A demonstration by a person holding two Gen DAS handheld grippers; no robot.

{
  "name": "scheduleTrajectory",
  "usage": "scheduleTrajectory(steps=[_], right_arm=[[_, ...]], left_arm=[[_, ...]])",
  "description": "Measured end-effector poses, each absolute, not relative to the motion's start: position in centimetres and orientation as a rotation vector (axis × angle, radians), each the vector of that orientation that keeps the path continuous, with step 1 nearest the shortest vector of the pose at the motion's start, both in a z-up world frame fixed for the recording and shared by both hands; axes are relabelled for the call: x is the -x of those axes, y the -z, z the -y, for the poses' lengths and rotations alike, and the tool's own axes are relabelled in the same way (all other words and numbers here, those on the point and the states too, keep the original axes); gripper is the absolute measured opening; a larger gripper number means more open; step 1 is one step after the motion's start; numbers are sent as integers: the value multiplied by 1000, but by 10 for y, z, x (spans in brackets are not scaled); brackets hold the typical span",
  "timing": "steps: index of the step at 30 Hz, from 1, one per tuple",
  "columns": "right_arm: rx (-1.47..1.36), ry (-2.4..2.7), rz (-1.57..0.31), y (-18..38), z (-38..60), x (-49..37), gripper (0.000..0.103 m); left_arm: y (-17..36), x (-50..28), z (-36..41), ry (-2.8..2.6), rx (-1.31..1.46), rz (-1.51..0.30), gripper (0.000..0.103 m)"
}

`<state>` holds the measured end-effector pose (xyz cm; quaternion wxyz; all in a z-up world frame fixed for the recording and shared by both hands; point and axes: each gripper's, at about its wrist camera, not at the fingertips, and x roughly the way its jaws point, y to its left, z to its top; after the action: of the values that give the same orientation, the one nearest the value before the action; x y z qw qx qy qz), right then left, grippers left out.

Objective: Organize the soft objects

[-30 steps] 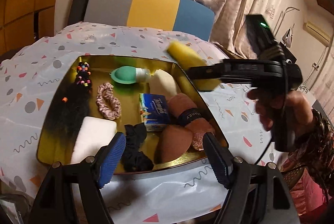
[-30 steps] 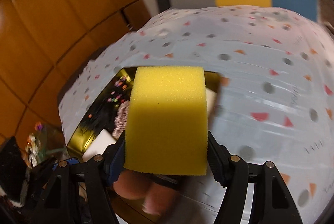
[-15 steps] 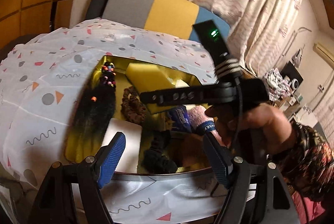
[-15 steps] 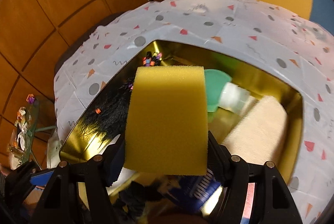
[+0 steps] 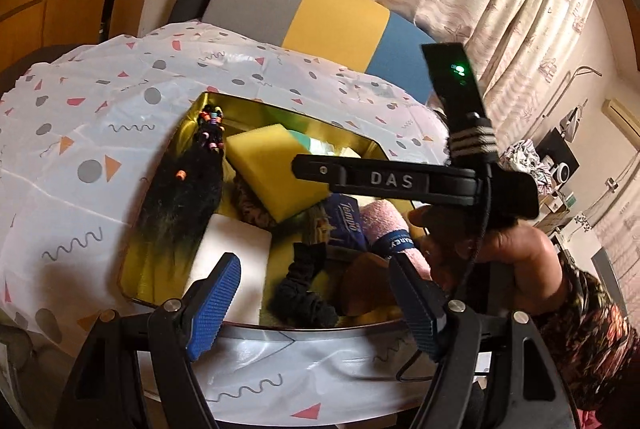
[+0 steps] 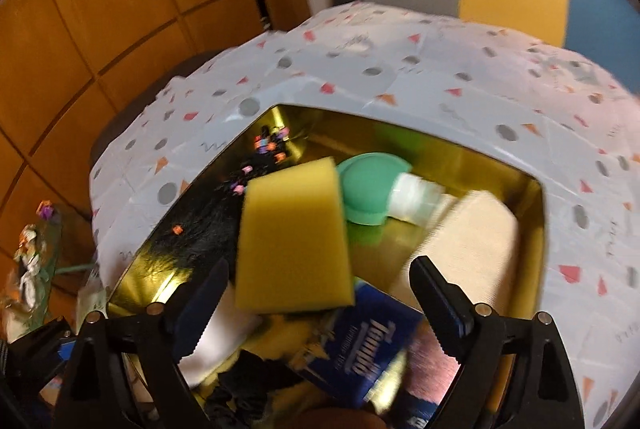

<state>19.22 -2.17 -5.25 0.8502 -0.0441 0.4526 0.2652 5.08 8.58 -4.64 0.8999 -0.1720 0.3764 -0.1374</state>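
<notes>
Right claw (image 6: 316, 293): standing wide over the gold tray (image 6: 532, 229), its jaws having just been spreading apart; the yellow sponge (image 6: 294, 241) is sitting free between them, neither pad pressing on it.
Yellow sponge: lying tilted inside the tray, leaning over the white foam block (image 5: 236, 253) and the blue tissue pack (image 6: 360, 353), just beside the green-capped bottle (image 6: 370, 193).
Left claw (image 5: 316, 303): hanging spread and holding nothing, hovering over the tray's near rim.
Other soft things in the tray: a black hairpiece with coloured beads (image 5: 182, 205) is lying along the left side, a black scrunchie (image 5: 302, 293) near the front, a pink rolled cloth (image 5: 390, 229) at the right, a beige pad (image 6: 472, 241) toward the back right.
Tray: resting on a table under a patterned cloth (image 5: 80, 133).
Person: a hand (image 5: 496, 249) is gripping the right claw's handle.
</notes>
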Motion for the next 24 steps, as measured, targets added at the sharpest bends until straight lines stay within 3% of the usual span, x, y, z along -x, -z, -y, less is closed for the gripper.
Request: scheduleTrajectory(steps=[8,15,24], right_arm=[[105,-418,-926,51,41,-172,93],[96,-324,-864,39,53,-143,102],[26,-242,-822,25,72,-114,103]], left_arm=[[41,-48,-79,252,312,-769,77],[37,-47,-82,152,266,-764,77],[30,-40,-80,55,198,-758,77]])
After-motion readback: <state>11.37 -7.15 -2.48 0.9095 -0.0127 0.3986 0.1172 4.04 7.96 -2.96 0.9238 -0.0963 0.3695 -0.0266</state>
